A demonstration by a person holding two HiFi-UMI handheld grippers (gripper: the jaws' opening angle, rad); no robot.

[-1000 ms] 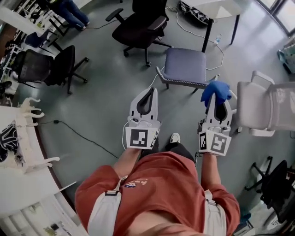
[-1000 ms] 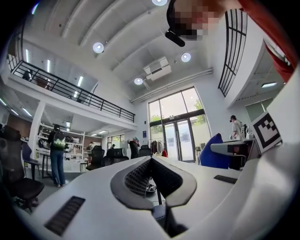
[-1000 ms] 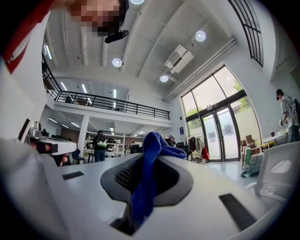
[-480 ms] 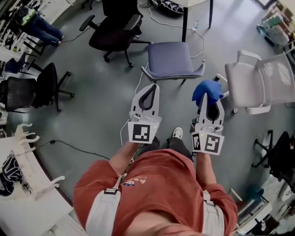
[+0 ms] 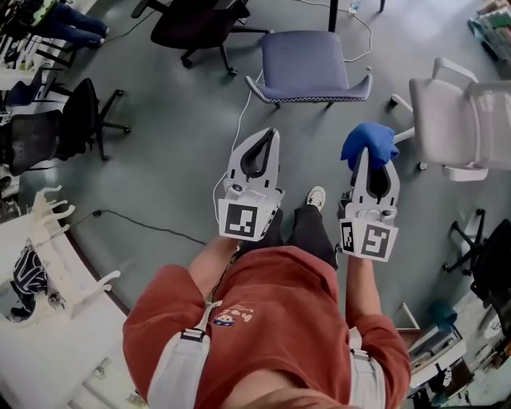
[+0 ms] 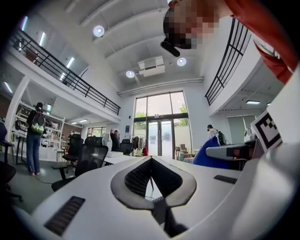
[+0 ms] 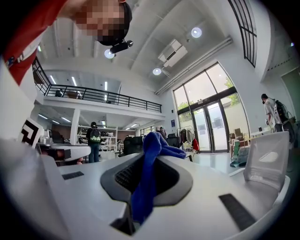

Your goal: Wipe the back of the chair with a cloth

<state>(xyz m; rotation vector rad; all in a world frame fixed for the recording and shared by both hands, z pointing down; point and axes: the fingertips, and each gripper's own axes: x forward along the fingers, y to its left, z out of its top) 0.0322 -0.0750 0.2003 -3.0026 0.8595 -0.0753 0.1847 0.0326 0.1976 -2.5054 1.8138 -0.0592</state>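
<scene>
In the head view my right gripper (image 5: 372, 153) is shut on a blue cloth (image 5: 368, 142) that bunches over its tips. In the right gripper view the blue cloth (image 7: 142, 187) hangs down through the shut jaws. My left gripper (image 5: 269, 133) is held level beside it, shut and holding nothing; in the left gripper view its tips (image 6: 151, 158) meet. A chair with a blue-grey seat (image 5: 306, 57) stands on the floor ahead of both grippers, well apart from them. A white chair (image 5: 447, 120) with a mesh back stands to the right of the right gripper.
Black office chairs stand at the upper left (image 5: 76, 120) and at the top (image 5: 192, 24). A white cable (image 5: 239, 120) runs over the grey floor from the blue-grey chair. A white desk (image 5: 48, 319) curves along the lower left. Another black chair (image 5: 487, 268) is at the right edge.
The view has swung: the blue-grey chair has moved up the picture and the white chair sits nearer the right gripper. Both grippers stay shut, the cloth still in the right one.
</scene>
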